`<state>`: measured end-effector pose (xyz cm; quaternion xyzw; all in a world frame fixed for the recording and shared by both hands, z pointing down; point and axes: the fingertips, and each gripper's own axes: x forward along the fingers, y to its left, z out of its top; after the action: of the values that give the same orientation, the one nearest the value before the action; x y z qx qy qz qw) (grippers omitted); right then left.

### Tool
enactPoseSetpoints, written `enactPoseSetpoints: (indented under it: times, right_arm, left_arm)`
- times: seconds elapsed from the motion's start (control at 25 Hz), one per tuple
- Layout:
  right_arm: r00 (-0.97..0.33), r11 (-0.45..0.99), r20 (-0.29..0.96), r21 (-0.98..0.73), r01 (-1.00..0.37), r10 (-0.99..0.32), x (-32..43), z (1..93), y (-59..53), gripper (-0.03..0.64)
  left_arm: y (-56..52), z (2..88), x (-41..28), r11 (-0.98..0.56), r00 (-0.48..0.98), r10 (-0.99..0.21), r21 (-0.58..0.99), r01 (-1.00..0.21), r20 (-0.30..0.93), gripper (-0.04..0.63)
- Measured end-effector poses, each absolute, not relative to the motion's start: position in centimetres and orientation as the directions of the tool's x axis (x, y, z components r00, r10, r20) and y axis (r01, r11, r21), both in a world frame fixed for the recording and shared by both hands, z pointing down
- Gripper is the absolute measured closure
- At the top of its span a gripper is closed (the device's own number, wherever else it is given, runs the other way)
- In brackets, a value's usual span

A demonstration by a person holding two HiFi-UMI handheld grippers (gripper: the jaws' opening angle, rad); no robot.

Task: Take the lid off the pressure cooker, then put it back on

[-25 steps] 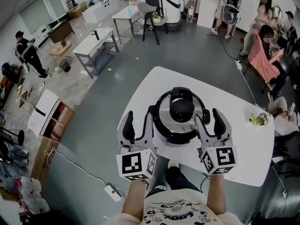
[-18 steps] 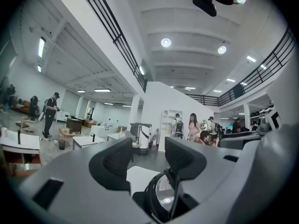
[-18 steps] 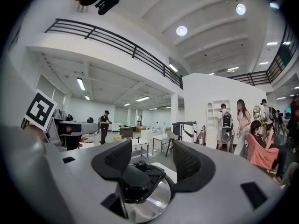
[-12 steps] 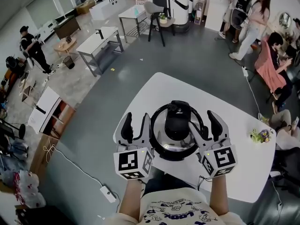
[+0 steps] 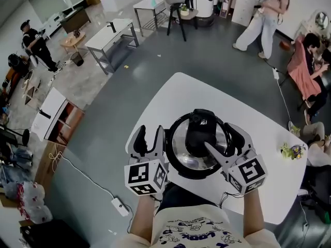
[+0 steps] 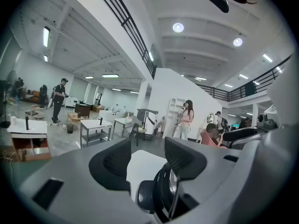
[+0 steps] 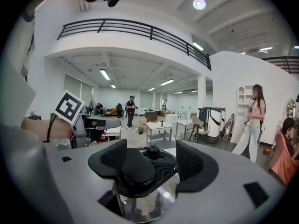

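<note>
Straddling the lid handle: the approach to the first lift, read from near to far. Nearest the viewer, the left gripper point(image 5: 149, 136) hangs at the near-left flank of the pressure cooker point(image 5: 177, 164). Its jaws are spread wide and hold nothing. Its own view shows only bare table between them, with the cooker's dark edge just beside the right-hand jaw.

The right gripper point(image 5: 221, 142) reaches in from the near right, angled across the lid point(image 5: 183, 151), its jaws likewise apart. In the right gripper view the black lid handle point(image 7: 161, 171) stands between the two jaws. The left-hand jaw overlaps it and may touch it, while a gap shows on the right-hand side, so no grip has been made.

The lid sits on the pot, which stands close to the near edge of the white table point(image 5: 181, 94). A small green object point(image 5: 290, 150) lies well apart at the table's right. Farther off are grey floor, work tables point(image 5: 111, 35) and several people point(image 5: 264, 14) across the room.

Judged stage: removal not yet begun.

- **Grip:** the handle should be centred between the pads before closing, with the jaws square to its long sides so that the grip does not slip off the rounded plastic.
- **Unlocking:** such a lid probably needs a turn to unlock, so the left gripper would do well to brace the pot's side first.
- **Risks:** without that brace the pot may spin, or slide toward the near edge.
- **Lift:** once free, the lid should rise straight up, kept level.
</note>
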<state>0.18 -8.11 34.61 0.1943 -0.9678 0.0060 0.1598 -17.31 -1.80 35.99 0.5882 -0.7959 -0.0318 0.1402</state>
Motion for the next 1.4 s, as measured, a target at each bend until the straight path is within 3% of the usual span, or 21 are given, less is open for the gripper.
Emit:
enactPoseSetpoints:
  times: [0.64,0.88,1.4]
  right_arm:
    - [-0.809,0.991,0.573,0.084,-0.106,-0.135,-4.4,38.6,-6.5,0.272]
    - [-0.755,0.996,0.653,0.094,-0.008,-0.068,-5.1,39.3,-5.8,0.272]
    - [-0.59,0.989,0.807,0.071,0.13,0.02,-5.1,42.0,-5.5,0.272]
  left_arm:
    - [-2.3,46.5,-19.6,0.301,-0.086,-0.911,0.507,-0.807,0.404,0.374]
    - [-2.6,48.7,-19.2,0.308,-0.025,-0.911,0.641,-0.702,0.411,0.374]
    - [-3.8,50.2,-18.3,0.301,0.045,-0.917,0.761,-0.574,0.396,0.405]
